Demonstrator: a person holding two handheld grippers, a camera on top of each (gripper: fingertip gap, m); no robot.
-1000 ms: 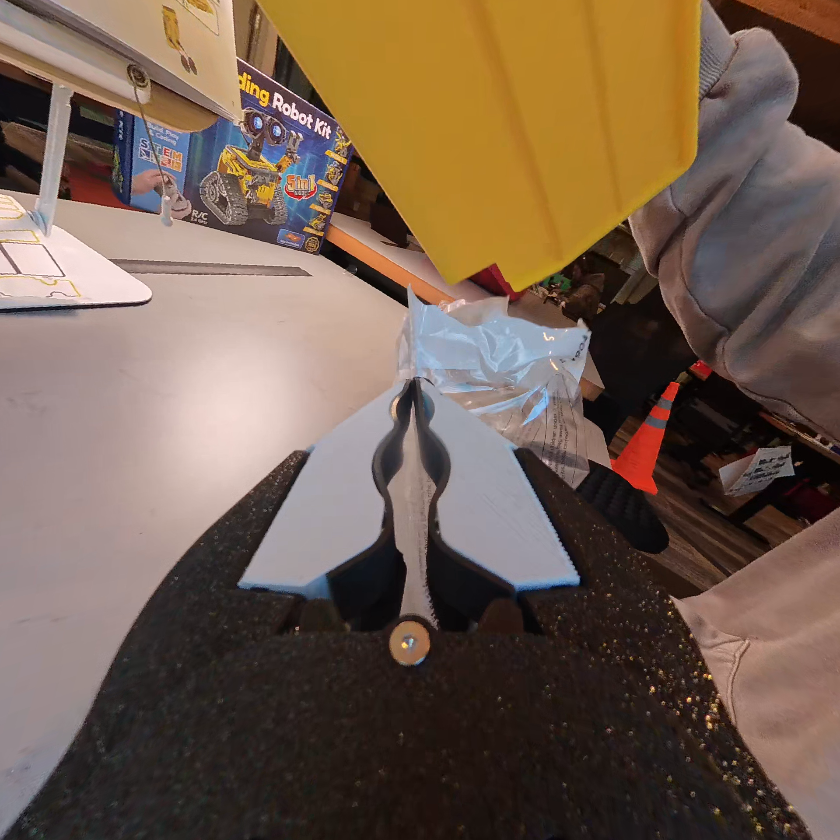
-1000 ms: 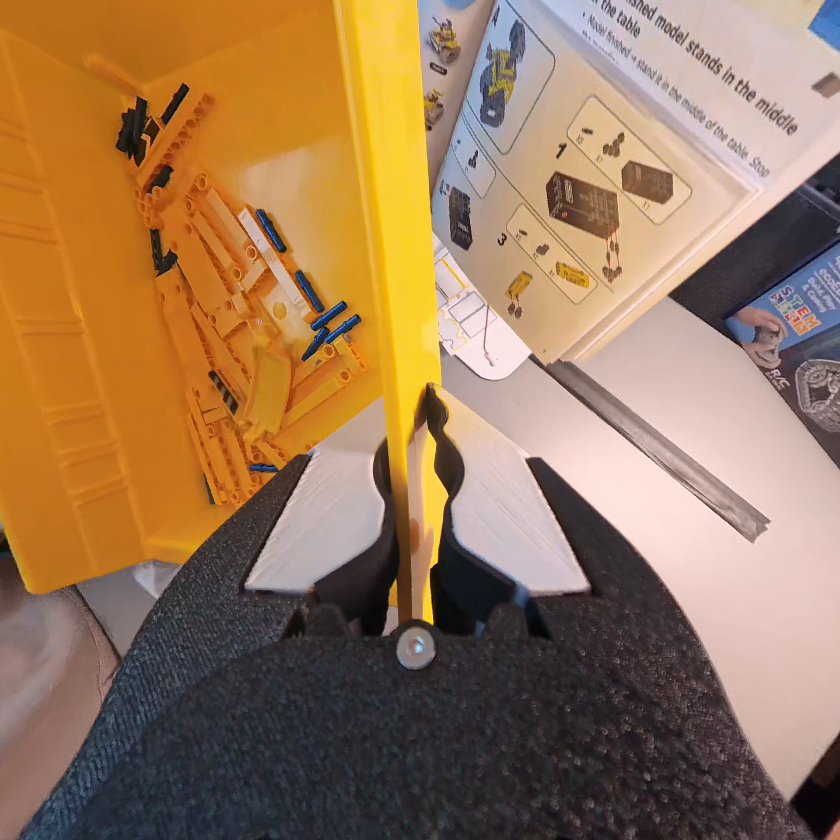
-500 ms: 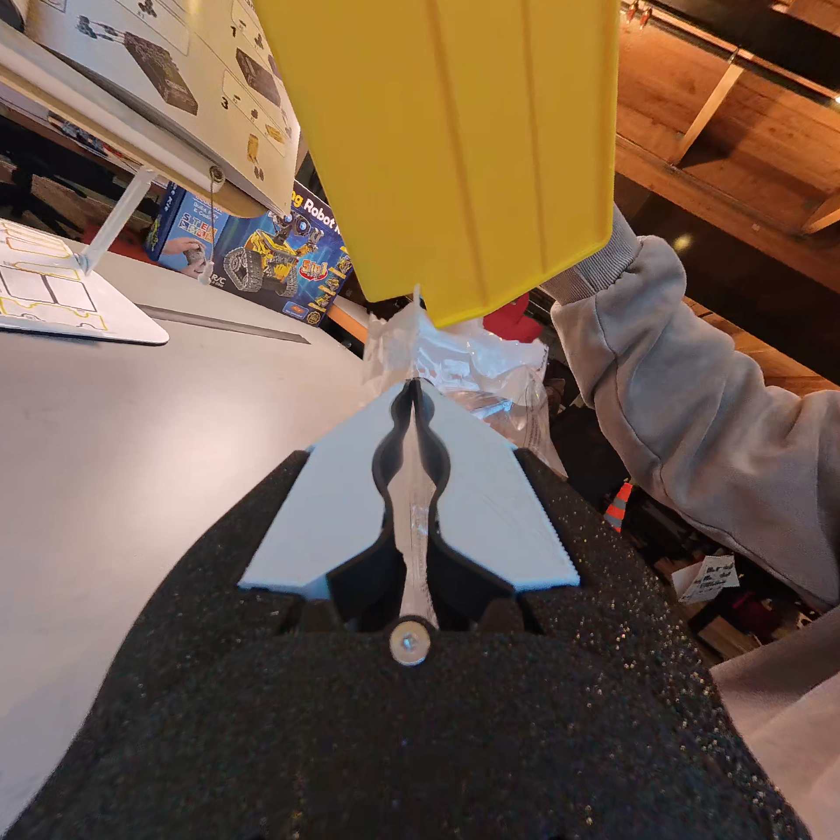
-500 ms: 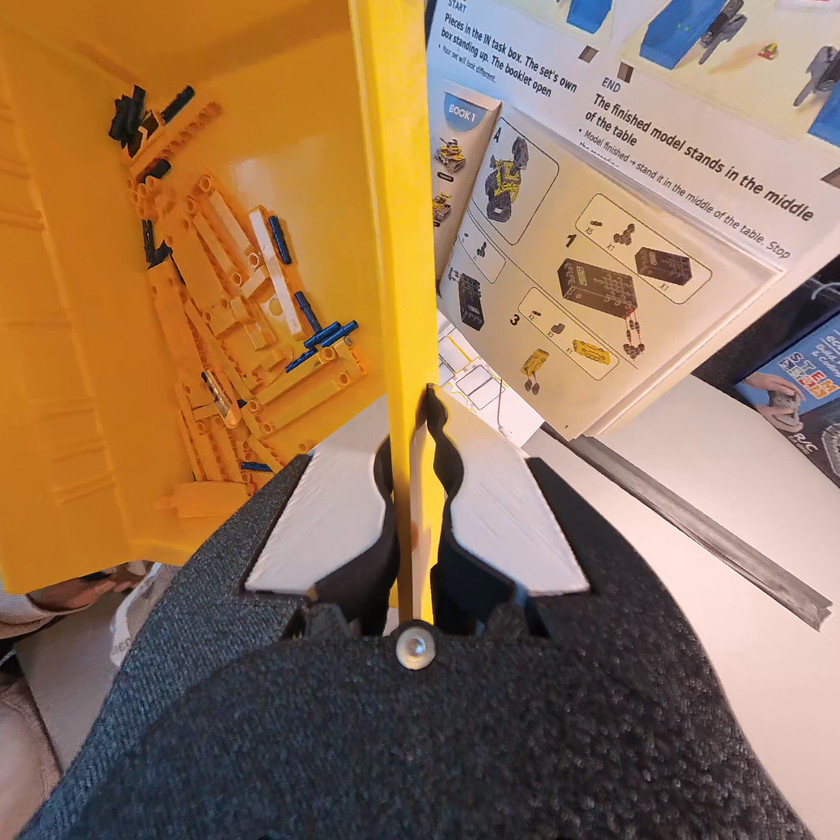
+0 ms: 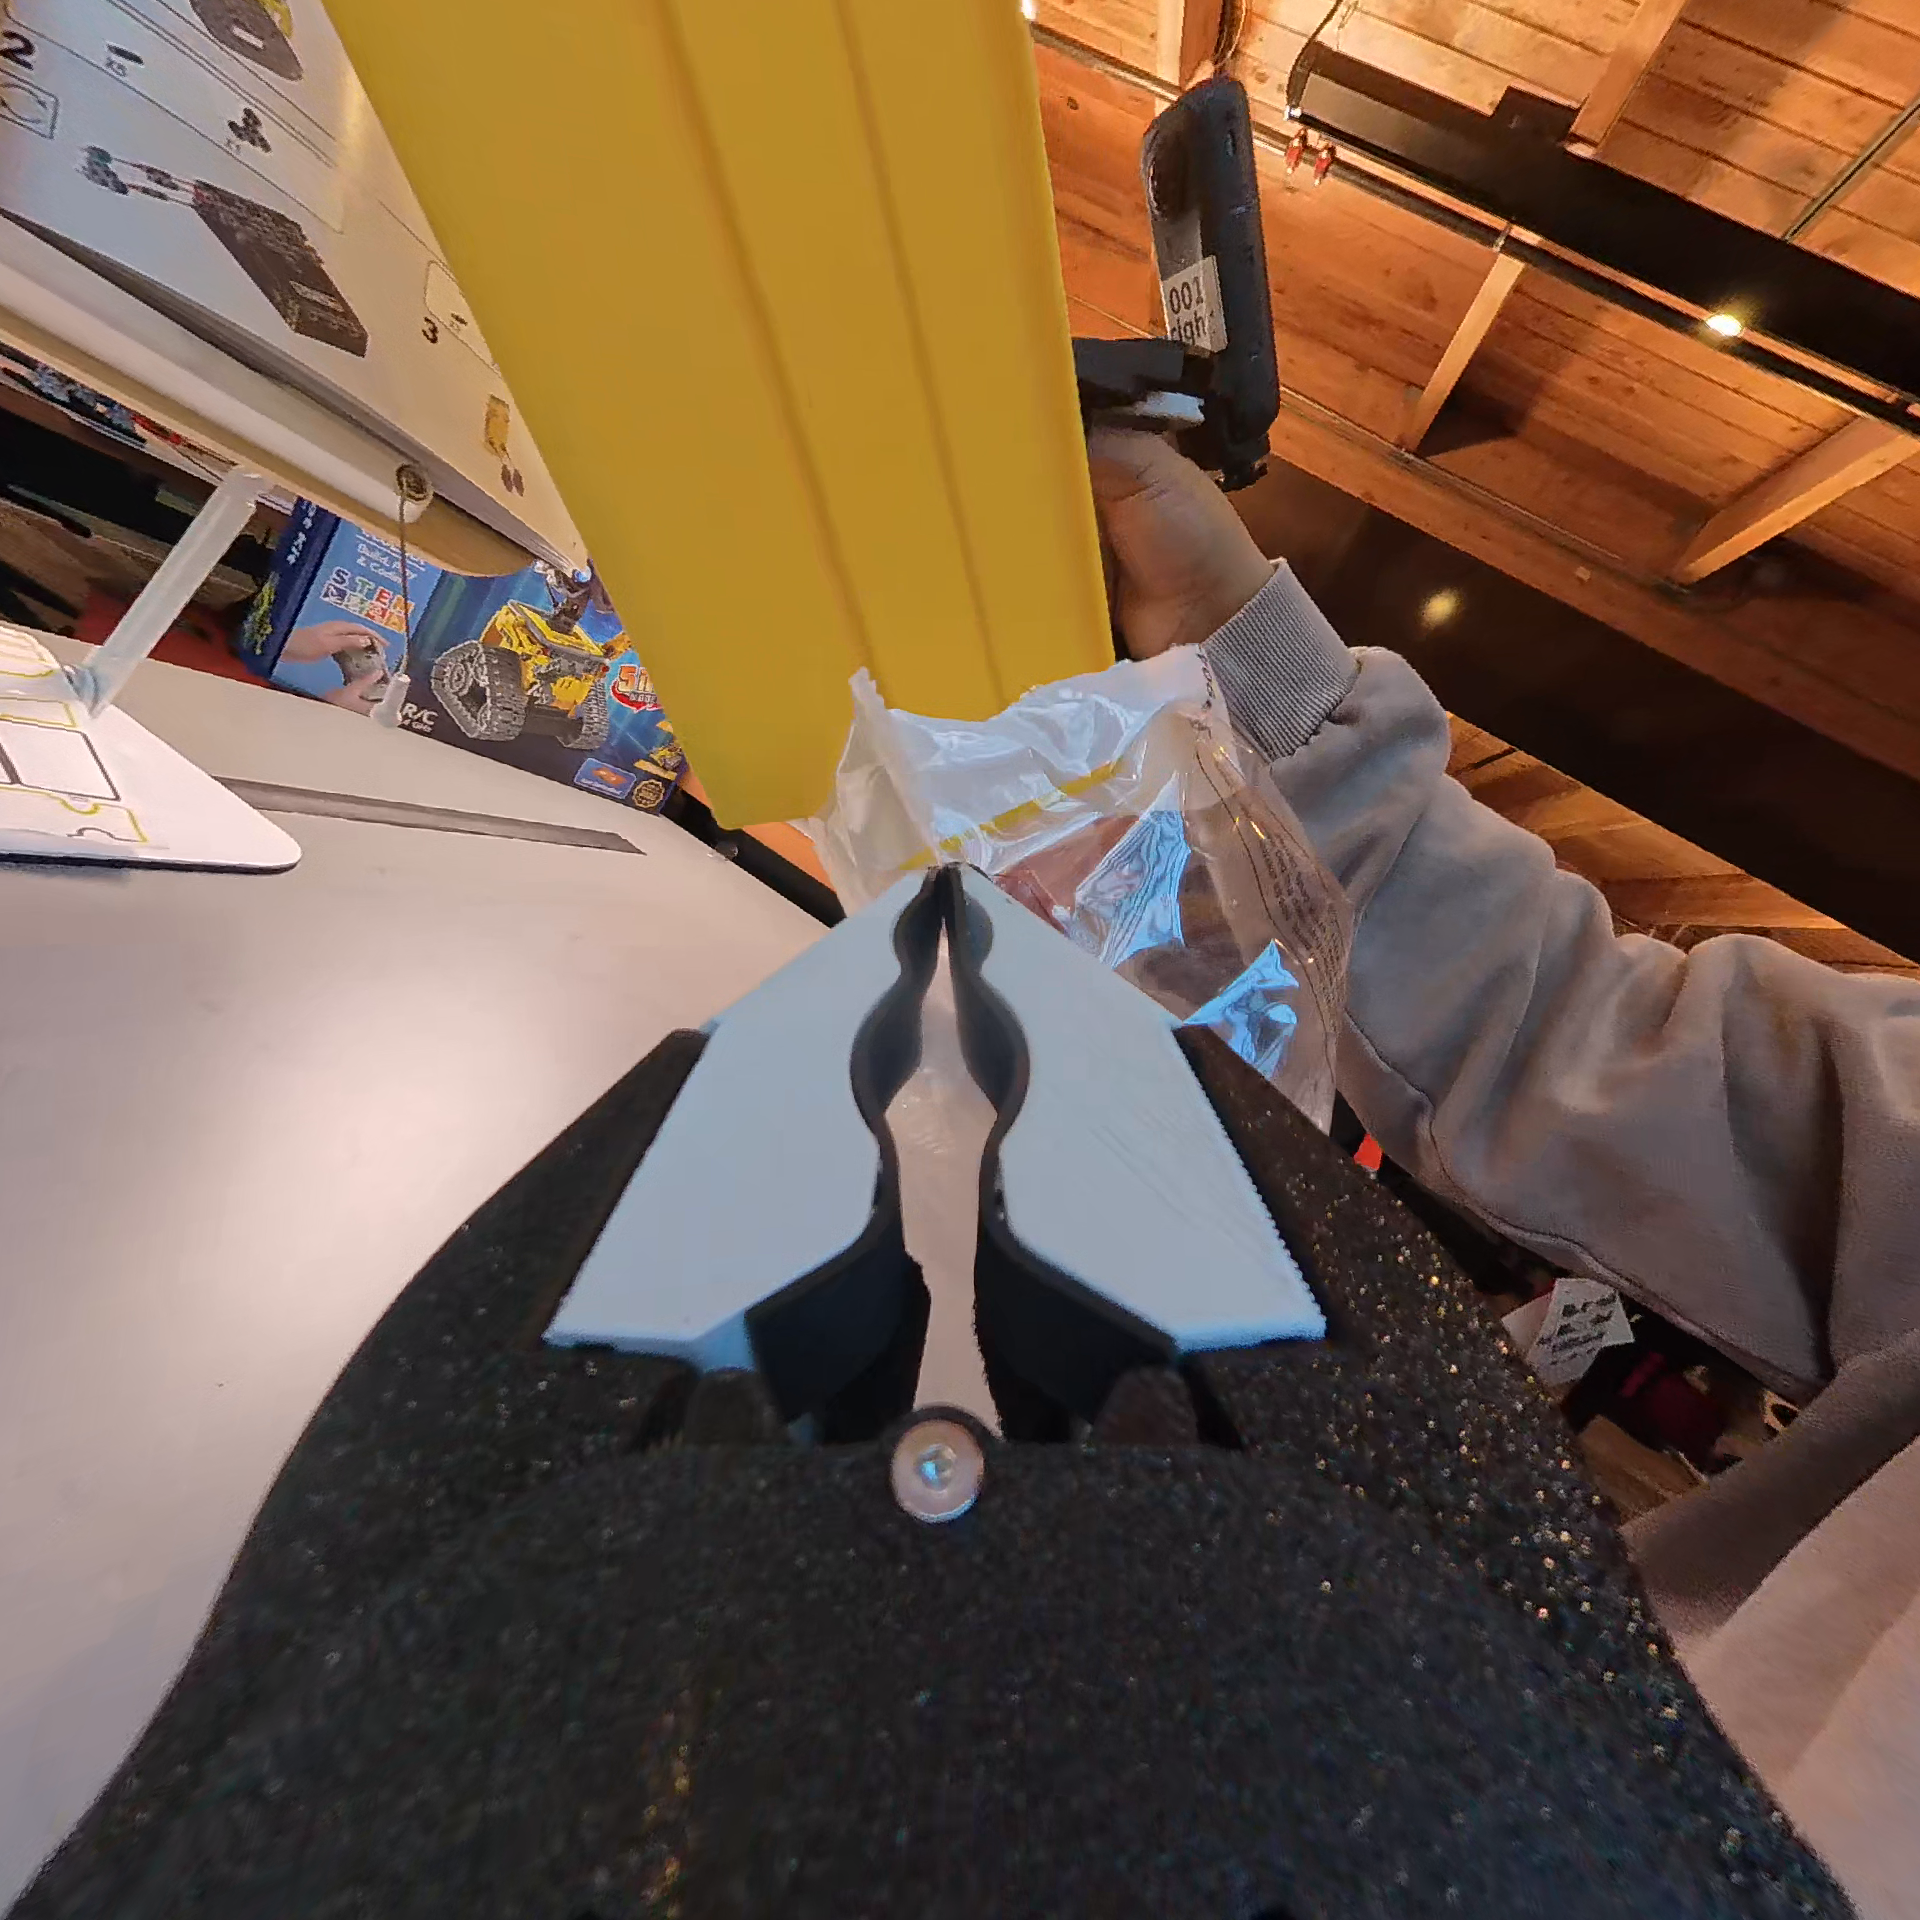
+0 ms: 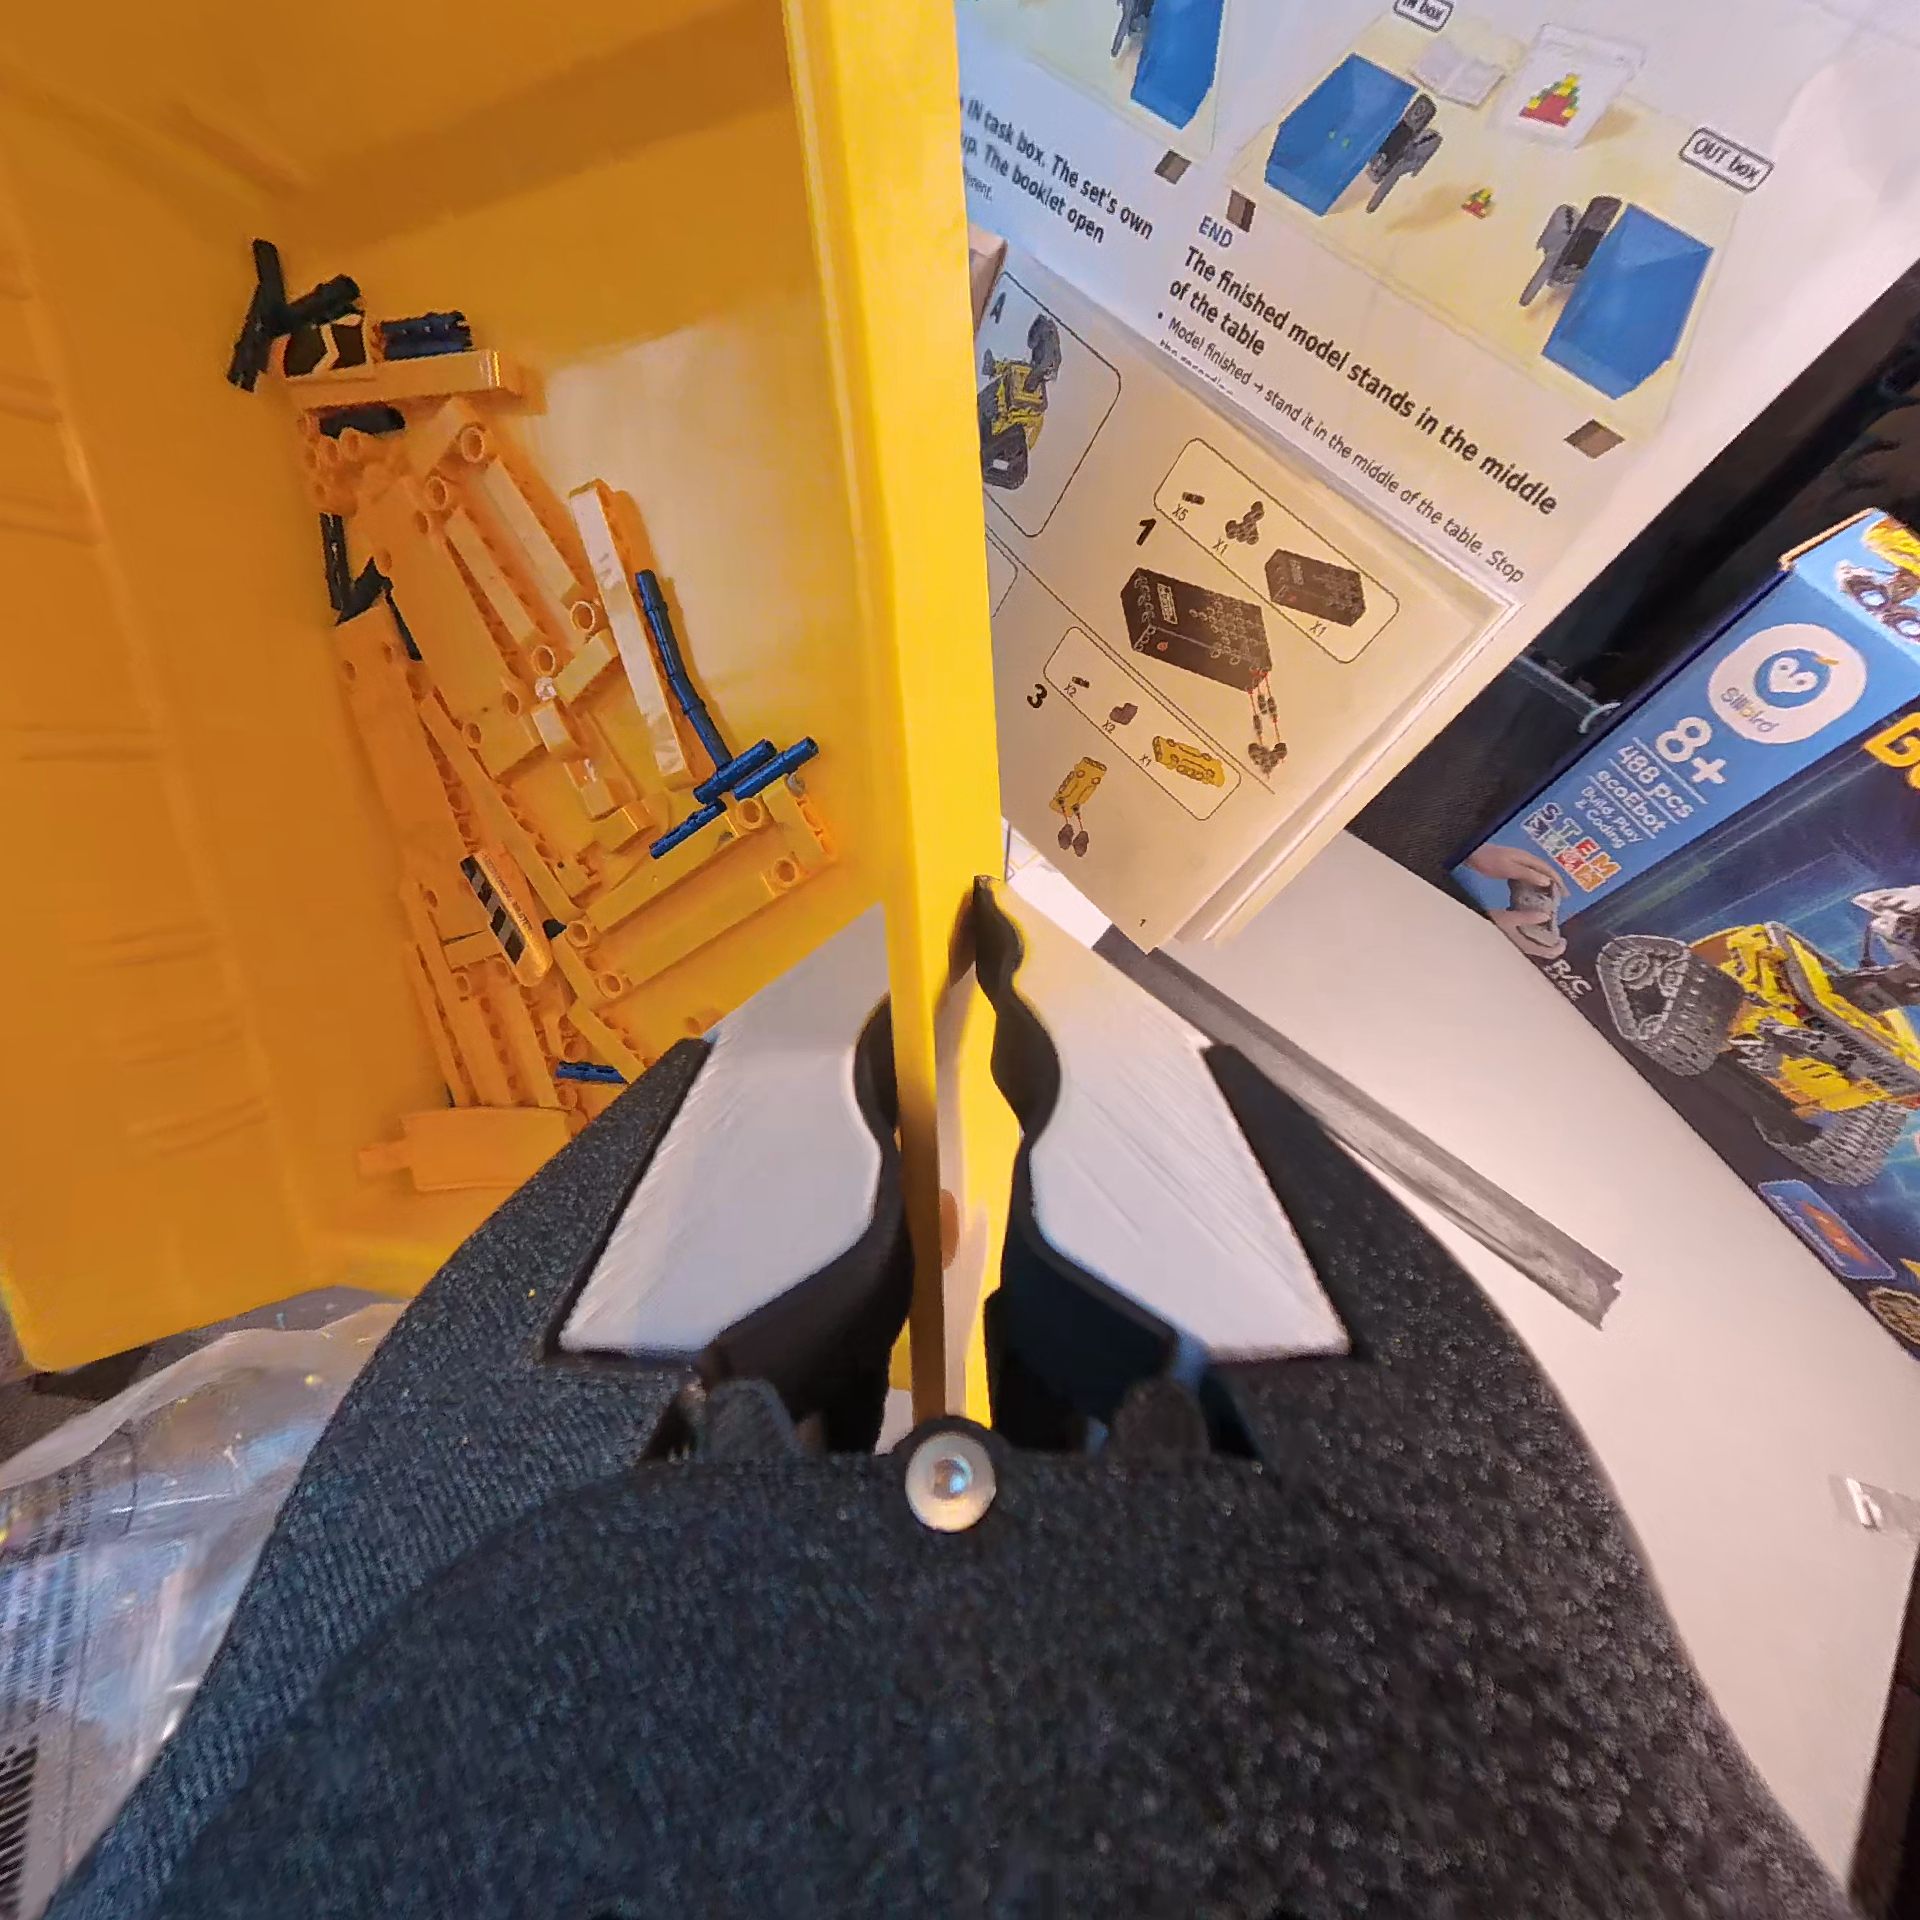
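I am clamping my right gripper point(image 6: 961, 914) on the tilted yellow bin's point(image 6: 883, 416) wall; my left gripper point(image 5: 943, 883), at six o'clock below it, is pinching the clear bag point(image 5: 1122, 831).

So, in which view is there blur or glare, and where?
Left wrist view: sharp mostly; glare on the clear bag, a bright ceiling lamp, straight edges bent by the wide lens. Right wrist view: the bag corner at lower left is blurred, and the bin interior glows orange.
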